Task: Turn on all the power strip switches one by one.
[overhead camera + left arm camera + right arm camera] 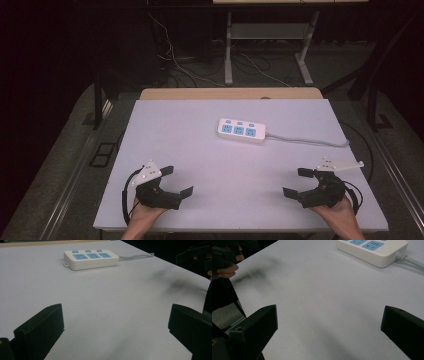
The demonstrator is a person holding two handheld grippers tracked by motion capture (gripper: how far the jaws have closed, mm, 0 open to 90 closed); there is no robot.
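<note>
High view: the white power strip (pixel 241 131) lies flat near the middle of the table (pixel 165 135), toward its far side, its grey cord (pixel 310 141) trailing off to the right. The left claw (pixel 177 181) and right claw (pixel 296 181) hover at the near edge — both spread wide, holding nothing, well apart from the strip. The likely trouble: a one-sided reach could push the strip along the smooth top, or snag the cord and swing the body round — spoiling any grip.
</note>
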